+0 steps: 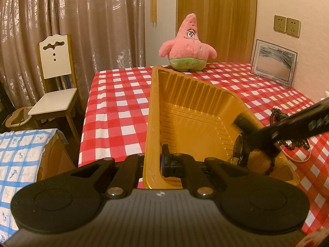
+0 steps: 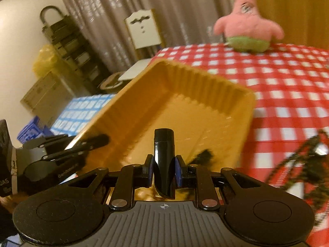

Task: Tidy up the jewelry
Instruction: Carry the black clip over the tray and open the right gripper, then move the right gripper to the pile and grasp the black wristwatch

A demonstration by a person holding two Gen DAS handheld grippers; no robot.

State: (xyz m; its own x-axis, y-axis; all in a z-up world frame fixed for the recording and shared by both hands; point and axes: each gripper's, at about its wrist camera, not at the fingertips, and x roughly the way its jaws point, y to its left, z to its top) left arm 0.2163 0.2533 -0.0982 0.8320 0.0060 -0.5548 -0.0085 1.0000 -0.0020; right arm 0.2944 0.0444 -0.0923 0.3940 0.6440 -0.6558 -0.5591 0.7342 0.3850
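Left gripper pinches the tray rim. Right gripper clamps a black bangle above it; judged next: release inside the tray.

Room, warm yellowish light. Far left: grey-brown patterned curtains, full height. Before them: white-and-wood chair. Far centre: wooden panelled door. Right: cream wall with two brass-coloured sockets; a framed grey-and-sand picture leans against it. Red-and-white checked cloth covers the counter. Near left: blue-and-white checked cloth over a cardboard box.
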